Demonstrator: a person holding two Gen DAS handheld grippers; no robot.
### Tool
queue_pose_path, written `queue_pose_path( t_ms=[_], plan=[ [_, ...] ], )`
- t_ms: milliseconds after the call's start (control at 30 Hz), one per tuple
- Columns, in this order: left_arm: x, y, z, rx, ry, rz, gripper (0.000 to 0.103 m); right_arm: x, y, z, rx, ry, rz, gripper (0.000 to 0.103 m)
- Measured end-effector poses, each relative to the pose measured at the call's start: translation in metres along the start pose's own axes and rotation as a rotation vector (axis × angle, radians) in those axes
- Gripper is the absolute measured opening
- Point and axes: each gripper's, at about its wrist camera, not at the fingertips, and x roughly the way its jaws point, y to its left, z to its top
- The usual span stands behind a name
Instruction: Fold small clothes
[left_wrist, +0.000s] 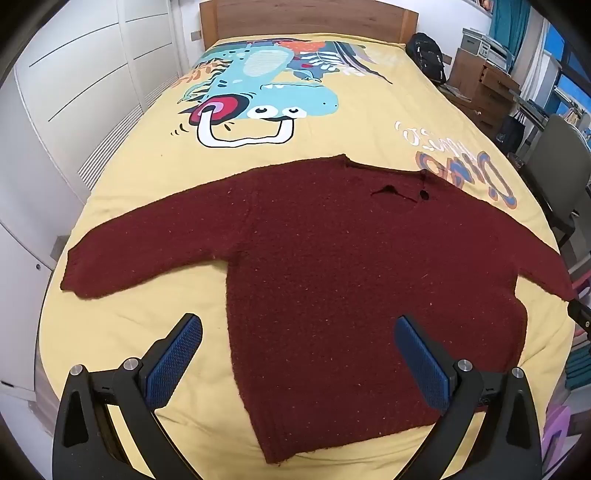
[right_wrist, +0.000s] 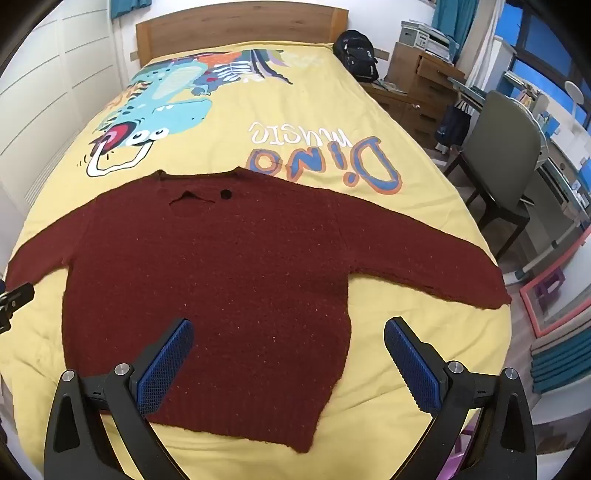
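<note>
A dark red knitted sweater (left_wrist: 332, 258) (right_wrist: 221, 266) lies flat on the yellow bed cover, both sleeves spread sideways, neck toward the headboard, hem nearest me. My left gripper (left_wrist: 297, 328) hovers open above the sweater's lower left side, its blue pads (left_wrist: 173, 363) wide apart with nothing held. My right gripper (right_wrist: 288, 332) hangs open over the lower right side, pads (right_wrist: 412, 369) likewise spread and empty. A black part of the other tool shows at each view's edge: the right one (left_wrist: 580, 314) and the left one (right_wrist: 14, 299).
The bed (left_wrist: 155, 177) has a dinosaur print and a wooden headboard (left_wrist: 306, 18). White wardrobe doors (left_wrist: 74, 92) stand left. A black backpack (right_wrist: 356, 55), wooden drawers (right_wrist: 424, 81), a grey chair (right_wrist: 506, 158) and a desk stand along the right side.
</note>
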Motion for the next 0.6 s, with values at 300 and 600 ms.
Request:
queue_pose_path(
  t_ms=[300,600],
  plan=[
    [0.0026,0.0033,0.0012,0.018,0.014,0.029,0.102,-0.0005,0.0003,0.0005,-0.002,0.003,-0.003,0.103],
    [0.0035,0.0067,-0.0005,0.008,0.016,0.035,0.102,0.0004,-0.0008,-0.0019,-0.007,0.003,-0.003,0.103]
  ],
)
